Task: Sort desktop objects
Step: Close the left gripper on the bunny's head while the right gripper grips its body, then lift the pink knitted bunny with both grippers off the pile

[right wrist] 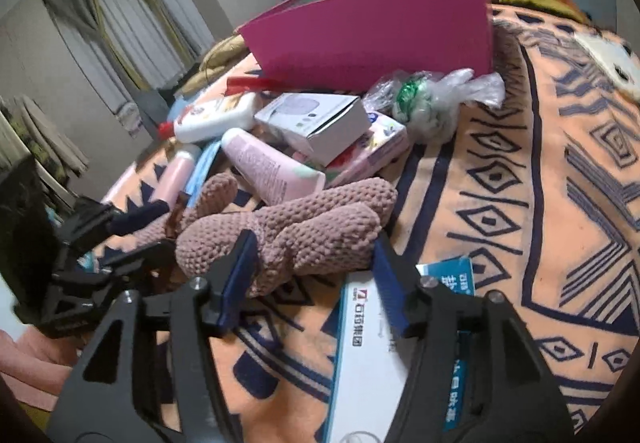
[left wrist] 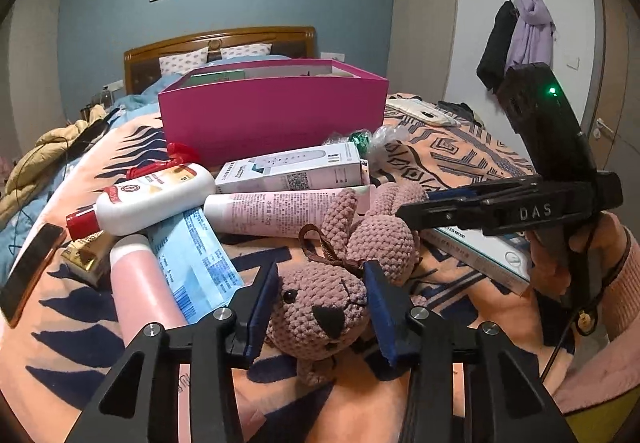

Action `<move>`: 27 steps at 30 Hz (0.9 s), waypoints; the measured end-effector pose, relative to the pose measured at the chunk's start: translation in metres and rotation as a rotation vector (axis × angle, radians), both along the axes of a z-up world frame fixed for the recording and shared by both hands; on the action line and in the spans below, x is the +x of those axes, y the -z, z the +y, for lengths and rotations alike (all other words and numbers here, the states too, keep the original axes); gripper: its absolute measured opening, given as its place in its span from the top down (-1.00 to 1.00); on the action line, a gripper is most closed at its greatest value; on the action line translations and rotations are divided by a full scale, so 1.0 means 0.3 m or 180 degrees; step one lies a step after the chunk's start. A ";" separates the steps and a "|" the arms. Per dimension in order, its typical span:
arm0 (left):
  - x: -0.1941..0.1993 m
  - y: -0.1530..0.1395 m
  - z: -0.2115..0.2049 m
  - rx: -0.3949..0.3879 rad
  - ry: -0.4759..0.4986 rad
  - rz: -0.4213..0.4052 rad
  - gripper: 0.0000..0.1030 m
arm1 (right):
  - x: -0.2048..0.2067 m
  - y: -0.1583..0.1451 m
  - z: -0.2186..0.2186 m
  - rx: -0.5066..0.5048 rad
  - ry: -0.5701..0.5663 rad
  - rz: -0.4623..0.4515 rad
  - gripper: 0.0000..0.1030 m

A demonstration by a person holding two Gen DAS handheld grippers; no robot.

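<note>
Bedroom, blue wall, wooden headboard behind; work surface = orange blanket with navy geometric pattern spread over a bed. Largest item: magenta rectangular cardboard box, open top, upright at the far side, some contents inside, unclear what. In front of it, a loose pile: flat white-and-blue carton lying under the right gripper, white oblong product box on top of the pile, pink squeeze tube with printed text, white plastic bottle with red cap, pink cylindrical bottle, blue printed packet, crumpled clear plastic bag with green bits near the box corner.

Task item at hand: brown crocheted plush rabbit, lying on the blanket nearest the cameras, ears toward the pile, body resting partly on the flat carton.

Left gripper: part spread, blue pads flanking the rabbit's head, left pad close beside the cheek, right pad by the ear base; firm squeeze not evident, contact unclear. Right gripper: spread, pads either side of the rabbit's body, not pressing.

Handling judgement: light, soft, squashy, yarn surface grippy, not fragile; floppy limbs and ears likely to dangle and drag neighbouring items. Best hold probably across the head or the torso, bulkiest stuffed parts; ears and brown ribbon loop too thin and slack. Deep closure needed, since stuffing gives.
</note>
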State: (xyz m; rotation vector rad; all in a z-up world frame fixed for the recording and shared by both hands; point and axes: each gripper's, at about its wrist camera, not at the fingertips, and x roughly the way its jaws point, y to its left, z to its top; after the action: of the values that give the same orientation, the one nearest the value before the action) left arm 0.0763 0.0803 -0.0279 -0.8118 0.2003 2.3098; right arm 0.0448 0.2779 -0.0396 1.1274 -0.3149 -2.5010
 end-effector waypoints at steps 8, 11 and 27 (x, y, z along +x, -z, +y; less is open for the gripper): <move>-0.006 0.013 -0.035 0.0046 -0.0082 -0.0122 -0.34 | 0.000 0.023 0.047 -0.0131 0.0125 -0.0008 0.47; 0.001 0.022 -0.024 -0.0008 -0.0074 -0.0114 -0.22 | 0.012 0.014 0.055 -0.0151 0.0130 0.0032 0.50; 0.014 0.008 -0.023 -0.0008 -0.0093 -0.0194 0.03 | 0.081 -0.071 0.063 0.0026 0.0189 0.0333 0.27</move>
State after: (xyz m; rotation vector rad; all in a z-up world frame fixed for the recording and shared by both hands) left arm 0.0804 0.0734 -0.0303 -0.8905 0.1657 2.3089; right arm 0.0692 0.2969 -0.0184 0.9994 -0.3137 -2.6042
